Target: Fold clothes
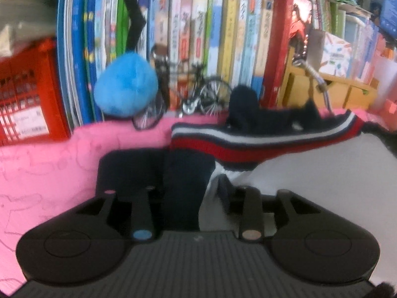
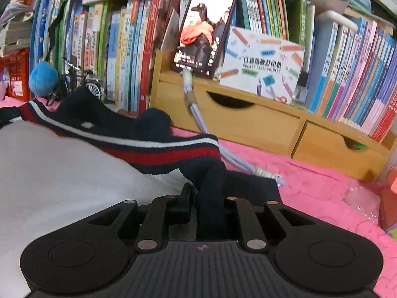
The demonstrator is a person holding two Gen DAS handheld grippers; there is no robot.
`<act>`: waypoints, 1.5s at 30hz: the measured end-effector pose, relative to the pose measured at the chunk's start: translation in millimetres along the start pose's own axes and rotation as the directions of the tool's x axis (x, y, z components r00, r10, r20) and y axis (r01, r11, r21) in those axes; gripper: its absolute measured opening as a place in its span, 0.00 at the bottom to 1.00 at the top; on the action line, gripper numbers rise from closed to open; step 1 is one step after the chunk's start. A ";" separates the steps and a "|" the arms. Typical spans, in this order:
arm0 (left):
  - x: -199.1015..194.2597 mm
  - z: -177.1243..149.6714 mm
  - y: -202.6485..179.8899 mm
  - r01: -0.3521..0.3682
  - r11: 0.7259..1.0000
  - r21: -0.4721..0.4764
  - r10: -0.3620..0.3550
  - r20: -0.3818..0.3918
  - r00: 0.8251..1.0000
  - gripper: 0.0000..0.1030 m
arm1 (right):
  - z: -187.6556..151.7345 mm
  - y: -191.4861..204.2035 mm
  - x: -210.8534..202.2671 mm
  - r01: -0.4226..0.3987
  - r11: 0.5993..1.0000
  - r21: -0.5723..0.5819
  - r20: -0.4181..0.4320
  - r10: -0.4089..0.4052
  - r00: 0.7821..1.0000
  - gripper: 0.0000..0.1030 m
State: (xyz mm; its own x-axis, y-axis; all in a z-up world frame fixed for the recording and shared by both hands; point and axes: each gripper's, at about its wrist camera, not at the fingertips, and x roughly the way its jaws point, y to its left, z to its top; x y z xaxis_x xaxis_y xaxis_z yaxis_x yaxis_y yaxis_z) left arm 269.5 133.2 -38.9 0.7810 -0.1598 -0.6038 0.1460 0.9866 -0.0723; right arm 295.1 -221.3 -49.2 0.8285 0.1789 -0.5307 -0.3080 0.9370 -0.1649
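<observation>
The sweater [image 2: 74, 164] lies on the pink blanket [image 2: 322, 188] by the bookshelf [image 2: 119, 49], its striped edge carried over. Left gripper [image 1: 188, 173] stands released around navy cloth; right gripper [image 2: 208, 186] pinches it. Next, likely release and smooth.

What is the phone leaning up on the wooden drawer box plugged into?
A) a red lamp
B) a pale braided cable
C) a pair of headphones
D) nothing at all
B: in the right wrist view the phone stands on the wooden drawer box, and a pale braided cable runs from its bottom edge down onto the pink blanket.
</observation>
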 end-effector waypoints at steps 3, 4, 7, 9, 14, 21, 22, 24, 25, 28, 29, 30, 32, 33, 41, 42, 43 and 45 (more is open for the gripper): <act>3.7 0.6 -0.6 0.000 1.000 -0.007 0.000 -0.010 1.000 0.40 | 0.6 -1.9 2.2 -0.006 1.000 0.011 -0.007 0.006 1.000 0.17; 4.7 0.9 -0.7 0.001 1.000 -0.010 -0.001 -0.012 1.000 0.42 | 0.5 -2.2 2.3 -0.009 1.000 0.015 -0.008 0.009 1.000 0.20; 7.8 2.5 0.3 -0.002 1.000 -0.029 0.002 -0.011 1.000 0.52 | 1.9 -3.7 8.1 -0.010 0.999 0.031 -0.032 0.011 0.999 0.24; 5.5 5.3 -1.2 -0.051 0.998 -0.021 0.051 -0.018 0.999 0.65 | 2.3 -10.7 10.4 -0.005 0.997 0.074 -0.037 0.008 0.999 0.40; -42.9 12.0 6.6 -0.102 0.991 -0.089 0.108 0.062 0.992 0.74 | -0.5 -38.5 -9.7 0.016 0.966 0.259 -0.028 -0.009 1.000 0.77; -128.0 3.1 -17.6 -0.123 0.987 -0.107 0.144 0.221 0.965 0.76 | -8.5 -45.9 -83.4 0.017 0.944 0.328 0.066 -0.041 0.997 0.82; -138.4 -5.4 -29.7 -0.117 0.989 -0.088 0.135 0.233 0.963 0.76 | -10.2 -38.4 -92.7 0.001 0.950 0.311 0.079 -0.027 0.997 0.82; -152.0 -22.5 -52.8 -0.114 0.993 -0.030 0.118 0.239 0.964 0.76 | -16.5 -14.2 -110.9 -0.033 0.971 0.235 0.101 0.010 0.995 0.82; -155.8 -31.2 -63.3 -0.113 0.994 0.004 0.109 0.234 0.966 0.76 | -21.1 2.2 -119.7 -0.051 0.983 0.177 0.110 0.031 0.993 0.82; -156.3 -58.0 -84.6 -0.105 0.990 0.089 0.088 0.180 0.980 0.76 | -39.6 53.7 -137.7 -0.102 0.994 -0.040 0.114 0.106 0.988 0.83; -153.5 -64.1 -87.2 -0.114 0.988 0.105 0.096 0.163 0.982 0.76 | -45.4 65.8 -142.9 -0.119 0.989 -0.085 0.107 0.128 0.986 0.83; -149.3 -69.8 -88.1 -0.128 0.985 0.119 0.111 0.144 0.983 0.76 | -49.3 74.5 -146.9 -0.136 0.985 -0.108 0.096 0.147 0.984 0.84; -139.8 -78.1 -85.5 -0.157 0.980 0.124 0.143 0.113 0.983 0.76 | -55.8 88.6 -153.7 -0.168 0.976 -0.139 0.075 0.179 0.981 0.84; -135.8 -81.1 -82.4 -0.169 0.979 0.117 0.157 0.105 0.982 0.76 | -58.4 94.1 -156.5 -0.182 0.972 -0.148 0.065 0.193 0.979 0.84; -119.5 -85.0 -59.7 -0.199 0.980 0.019 0.199 0.012 0.980 0.80 | -57.8 130.0 -154.3 -0.257 0.965 -0.048 0.017 0.258 0.966 0.62; -119.3 -85.5 -62.2 -0.208 0.978 0.029 0.208 0.012 0.978 0.80 | -55.2 137.3 -154.6 -0.263 0.964 -0.050 0.023 0.264 0.964 0.62; -119.3 -85.7 -63.3 -0.214 0.976 0.035 0.213 0.013 0.977 0.81 | -52.0 145.3 -155.1 -0.273 0.960 -0.052 0.030 0.275 0.961 0.62; -119.3 -86.7 -62.2 -0.209 0.978 0.025 0.208 0.009 0.978 0.81 | -45.5 159.9 -154.0 -0.299 0.953 -0.051 0.040 0.301 0.953 0.62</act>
State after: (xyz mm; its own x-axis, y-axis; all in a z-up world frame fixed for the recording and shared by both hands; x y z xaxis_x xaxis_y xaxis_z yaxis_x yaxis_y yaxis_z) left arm 114.6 93.6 -31.1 0.7999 0.0491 -0.5982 -0.0050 0.9972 0.0752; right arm 97.0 -112.7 -31.7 0.7151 0.4649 -0.5220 -0.5651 0.8241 -0.0402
